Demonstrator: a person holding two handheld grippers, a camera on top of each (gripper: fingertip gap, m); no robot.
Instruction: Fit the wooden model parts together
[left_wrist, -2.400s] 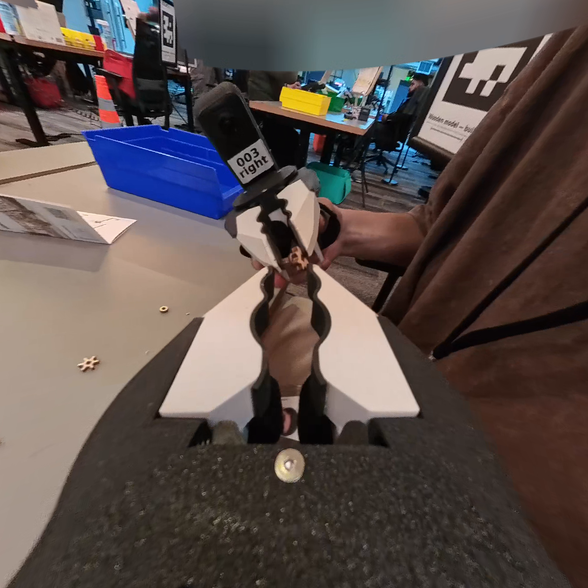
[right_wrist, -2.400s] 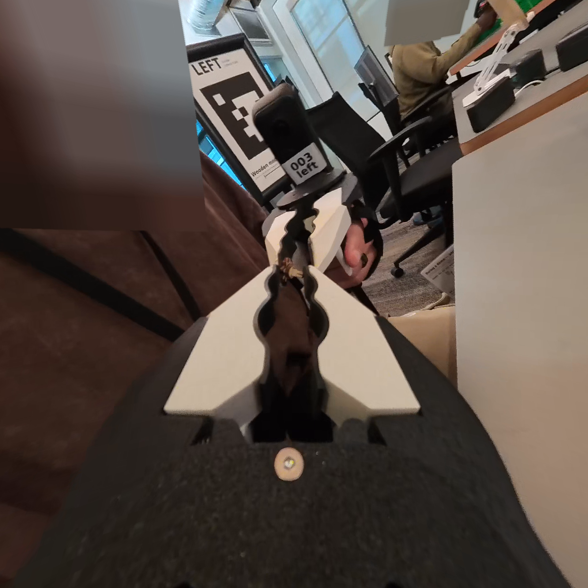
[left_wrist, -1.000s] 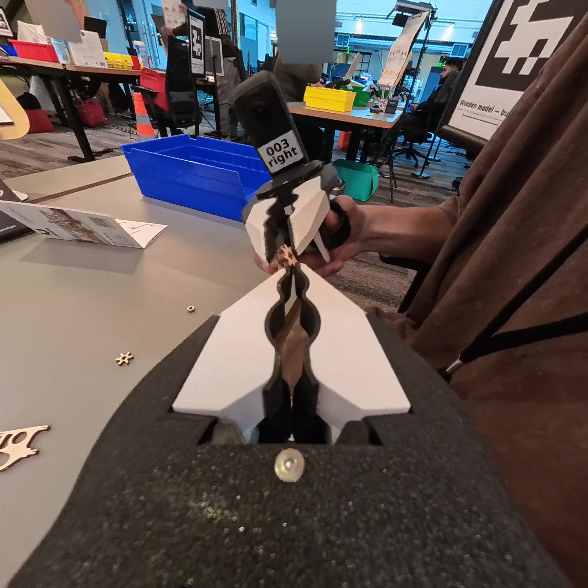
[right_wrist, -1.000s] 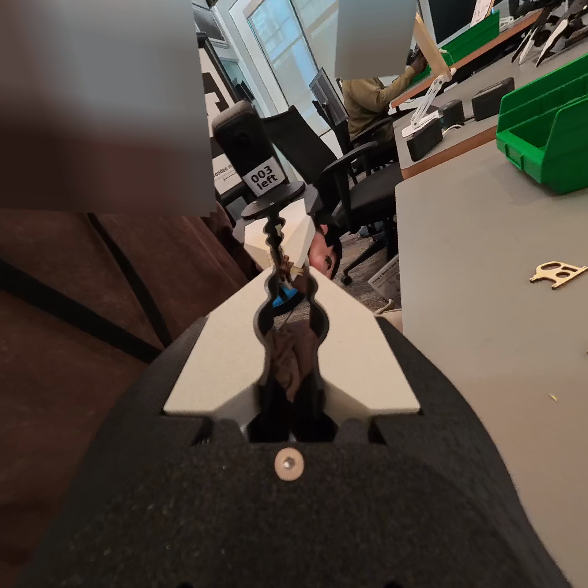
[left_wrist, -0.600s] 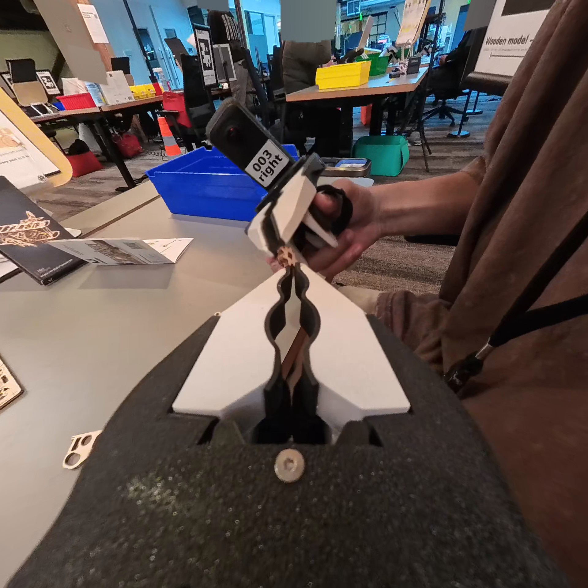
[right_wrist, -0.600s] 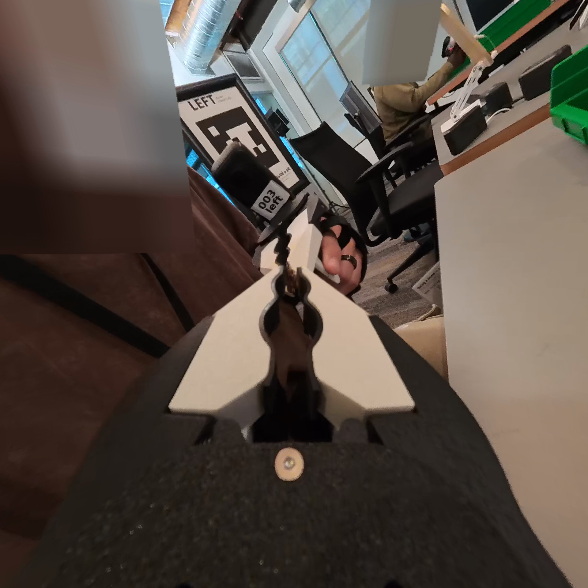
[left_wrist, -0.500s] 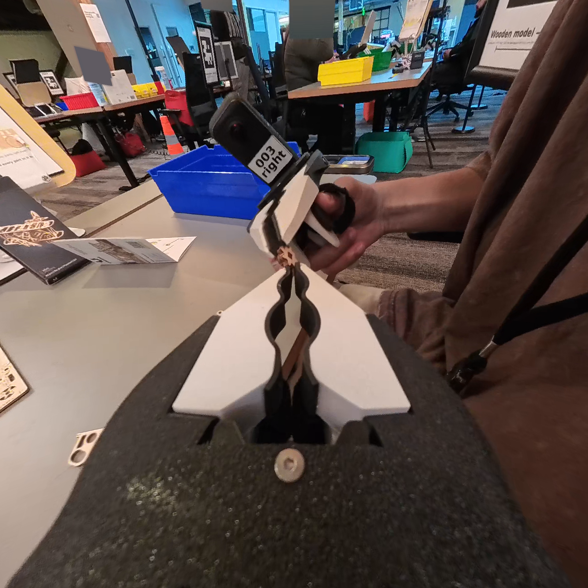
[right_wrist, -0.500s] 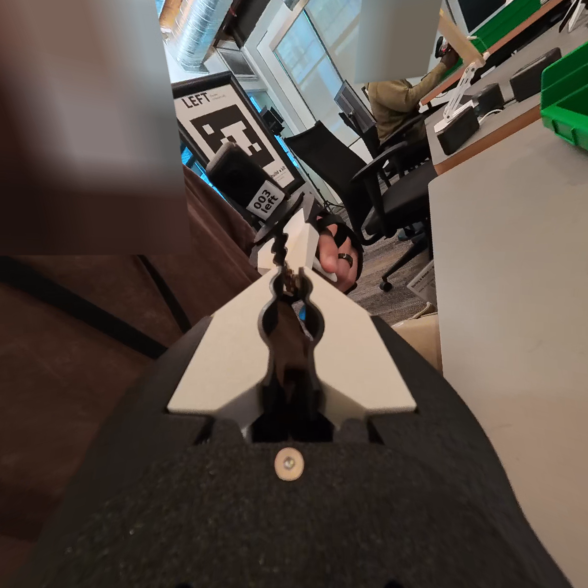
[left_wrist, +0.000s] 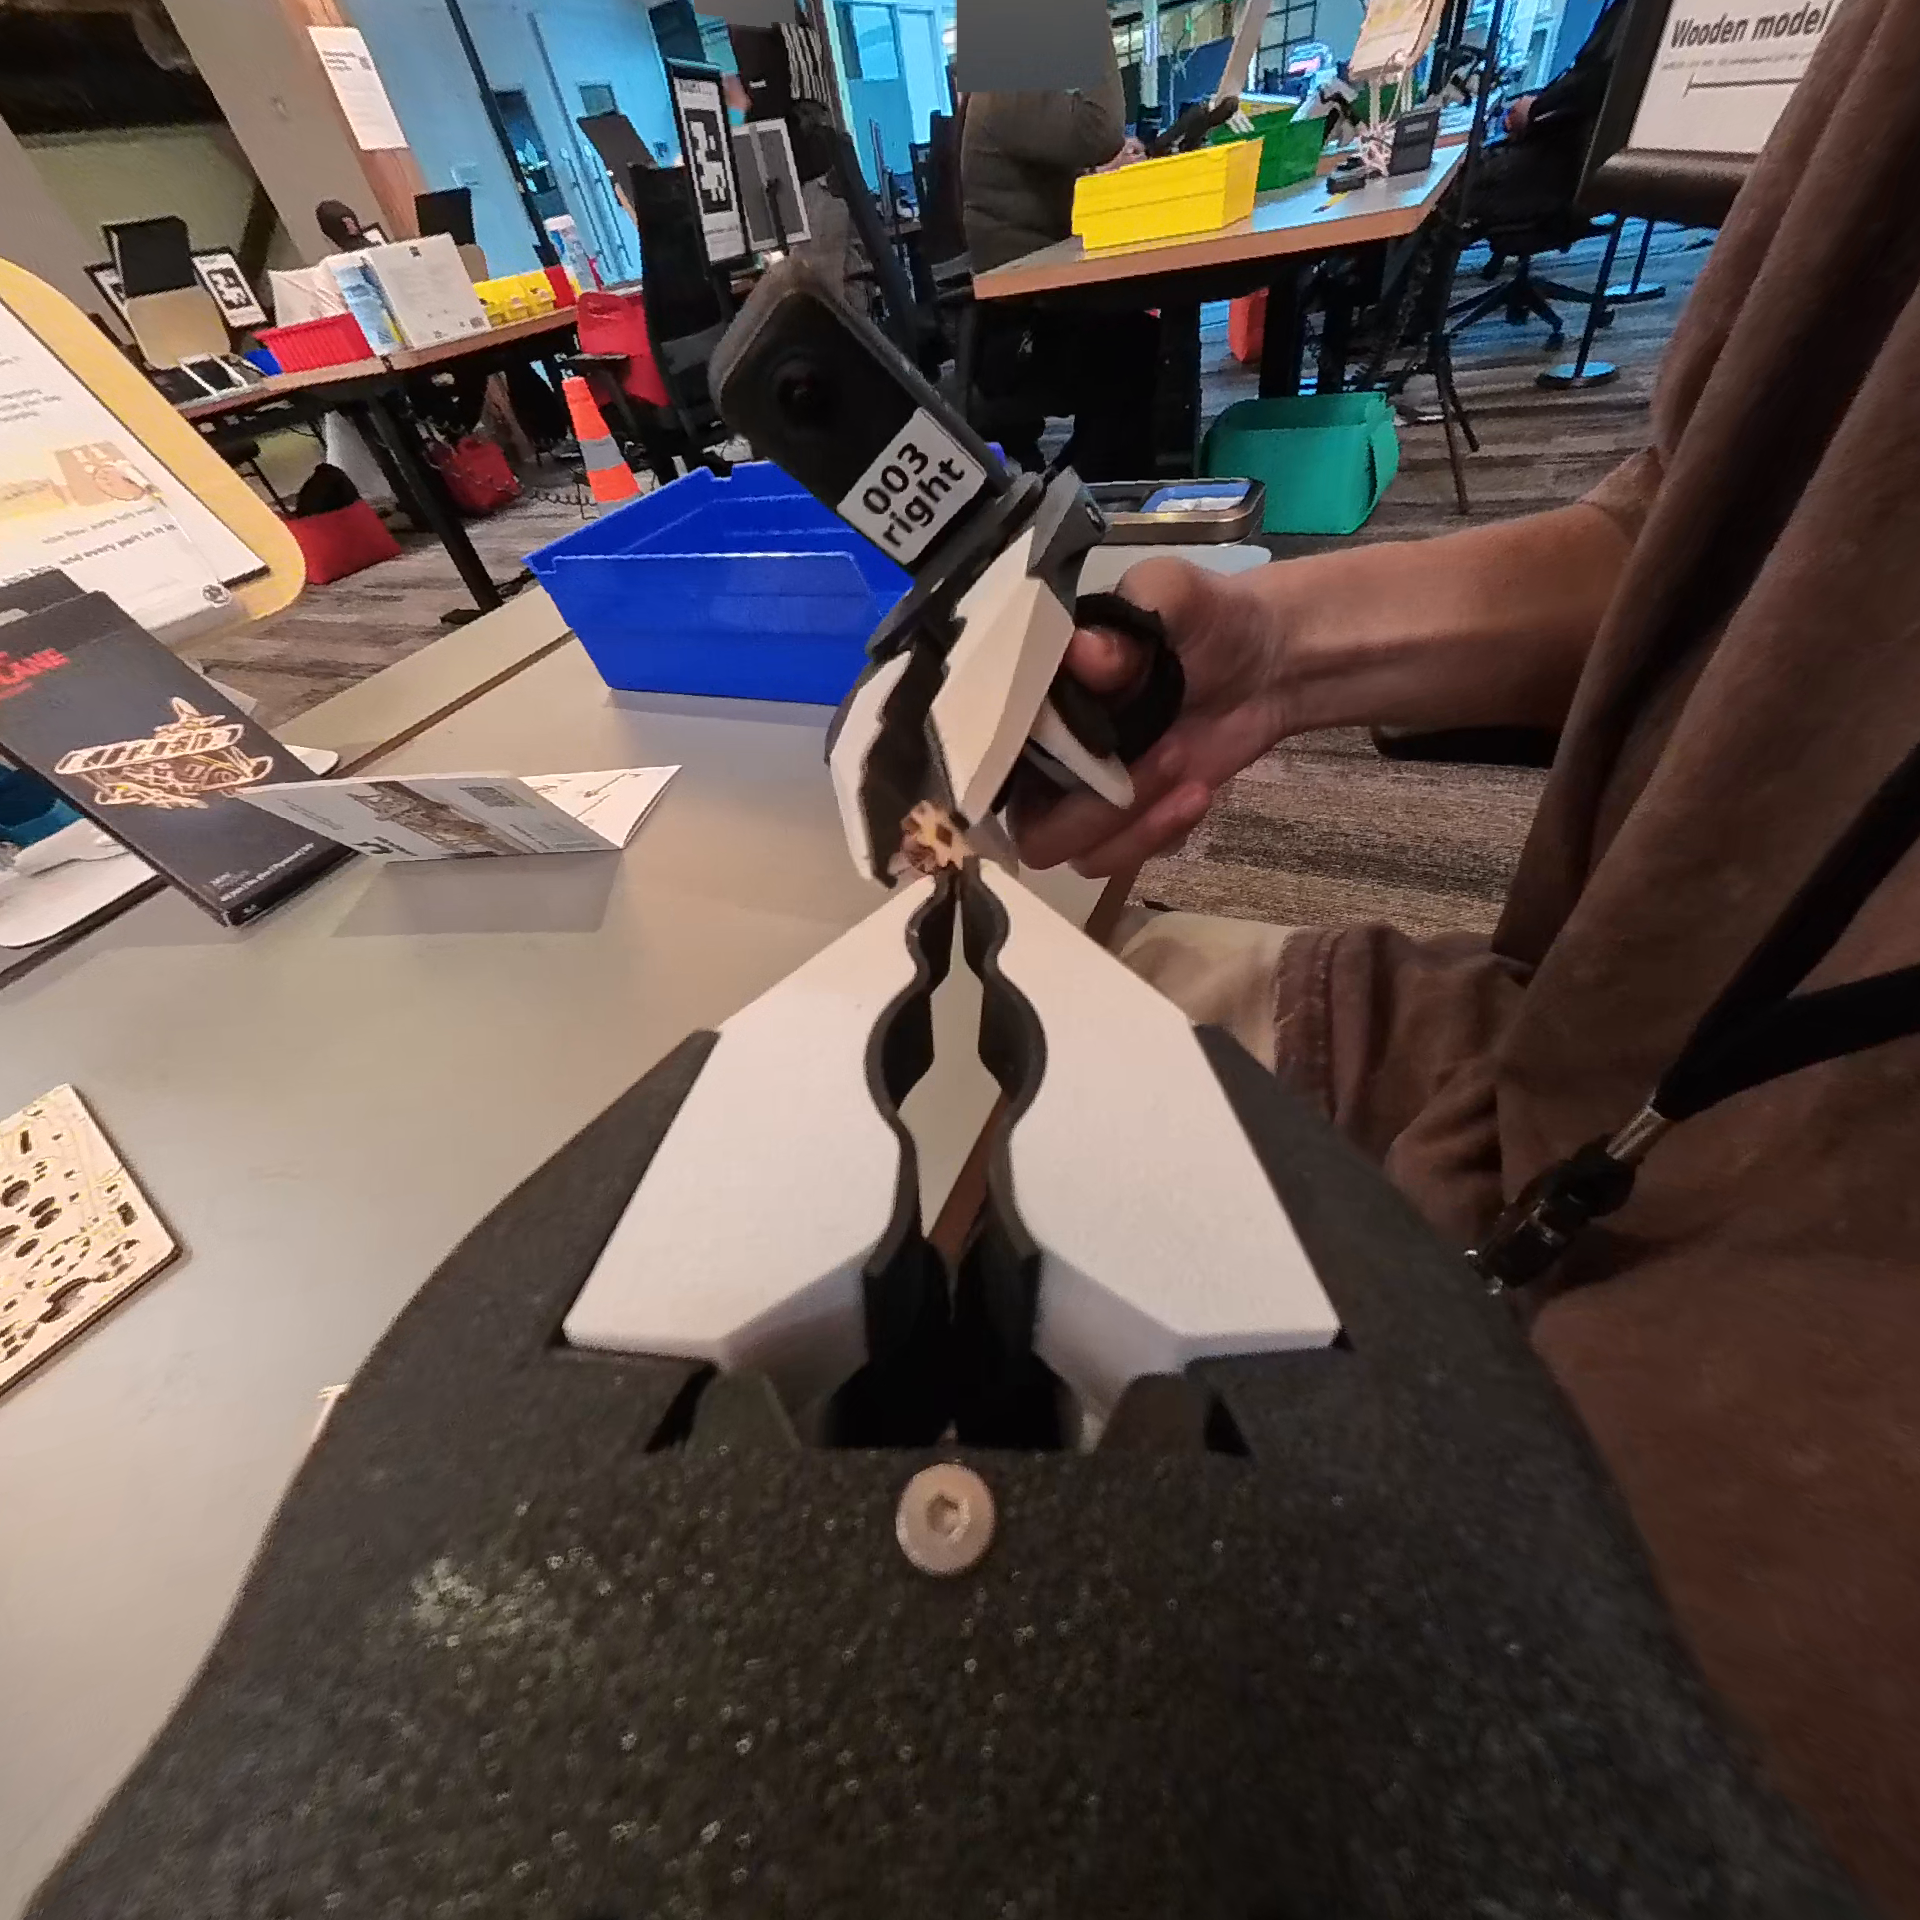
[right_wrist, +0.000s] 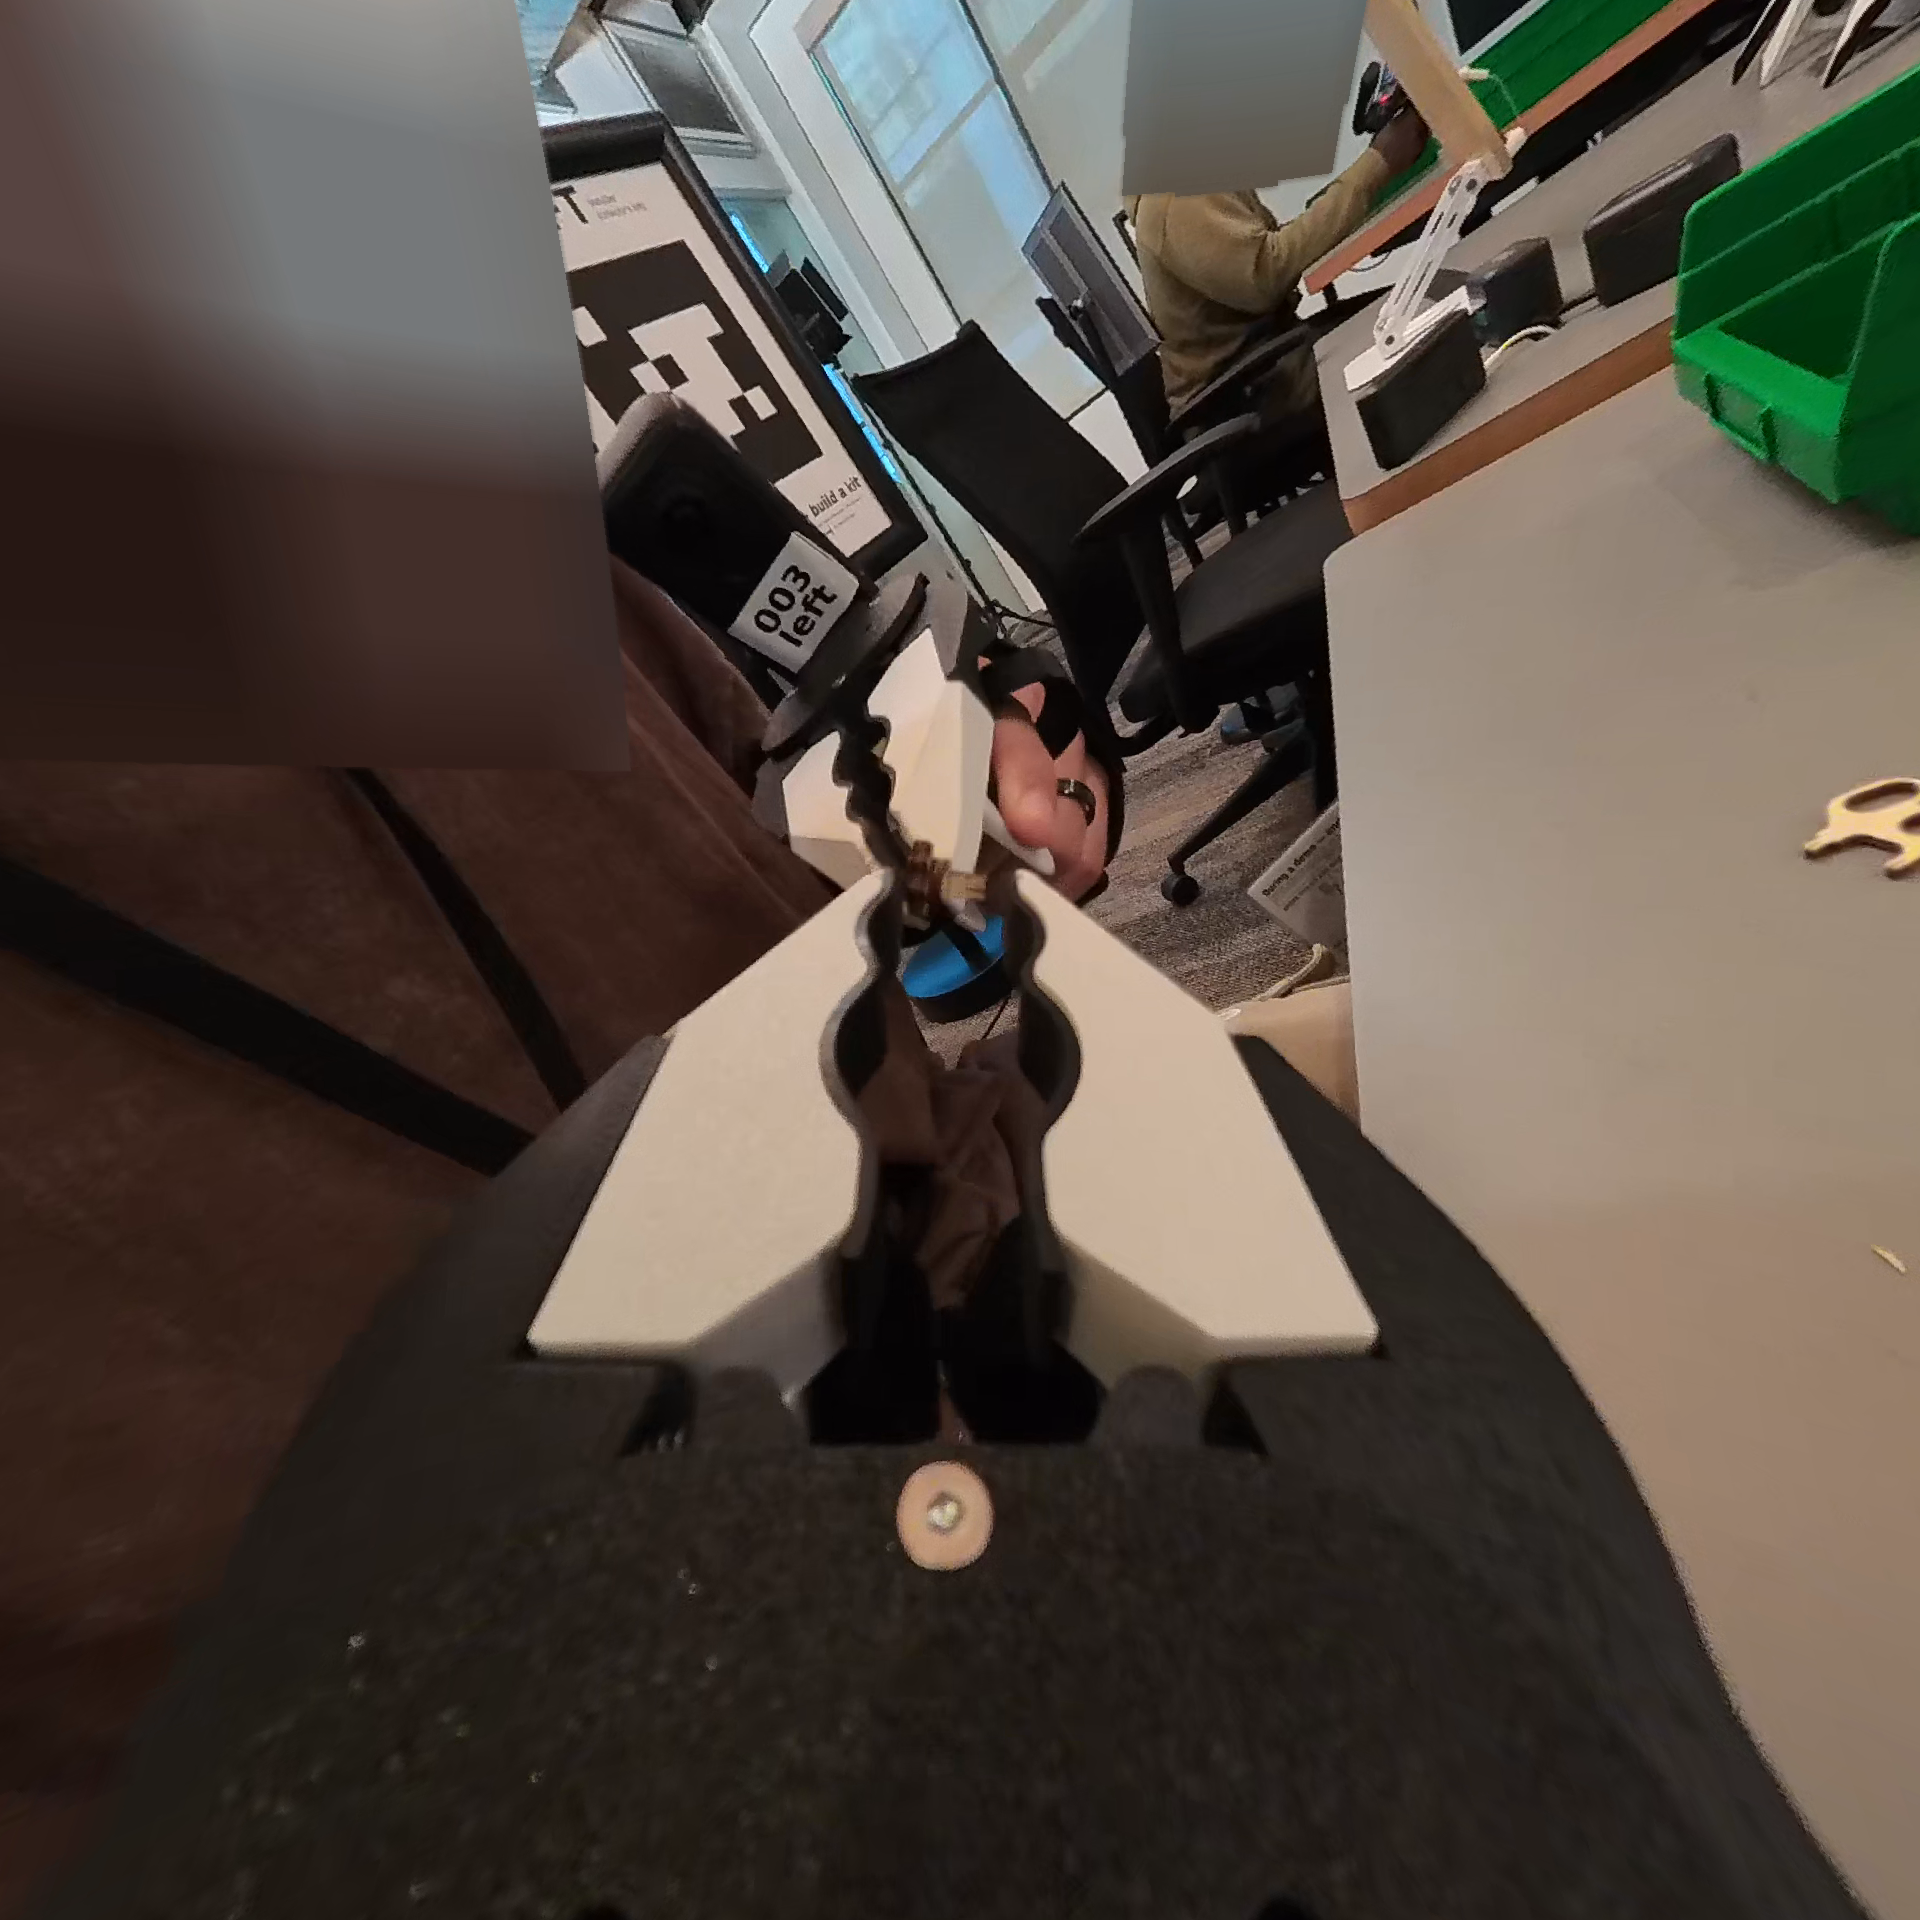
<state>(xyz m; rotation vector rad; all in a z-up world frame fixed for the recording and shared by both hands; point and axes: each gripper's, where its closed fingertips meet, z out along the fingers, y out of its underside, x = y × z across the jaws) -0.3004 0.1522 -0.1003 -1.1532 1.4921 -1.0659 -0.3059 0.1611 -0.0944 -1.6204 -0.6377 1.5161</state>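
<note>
Two handheld grippers meet tip to tip in the air off the near edge of the grey table (left_wrist: 436, 1039), in front of the person's brown top. The right gripper (left_wrist: 914, 847) is closed on a small toothed wooden gear (left_wrist: 932, 834), pinched at its fingertips. The left gripper (left_wrist: 951, 899) has its fingers drawn nearly together at the tips, right against that gear; from the right wrist view a second little wooden part (right_wrist: 951, 886) sits where the left gripper's tips (right_wrist: 914, 862) touch the right gripper's (right_wrist: 951, 896), but which tool is truly gripping it I cannot tell, as the pieces are tiny and overlap. The step looks like a press-fit of gear to mating piece. To do it well: keep both tools square to each other, line the slot up before pushing, press along the axis and not sideways, and hold both grips firm until it seats, since thin plywood teeth would likely snap or pop free. Nothing stands between the tips. On the table, well clear: a blue bin (left_wrist: 727, 613), a folded instruction leaflet (left_wrist: 468, 821), a dark booklet (left_wrist: 156, 769), a punched-out part sheet (left_wrist: 52, 1226) at the left edge, a loose flat wooden part (right_wrist: 1870, 826) and a green bin (right_wrist: 1808, 343). A dropped piece would fall to the floor or lap, off the table.
</note>
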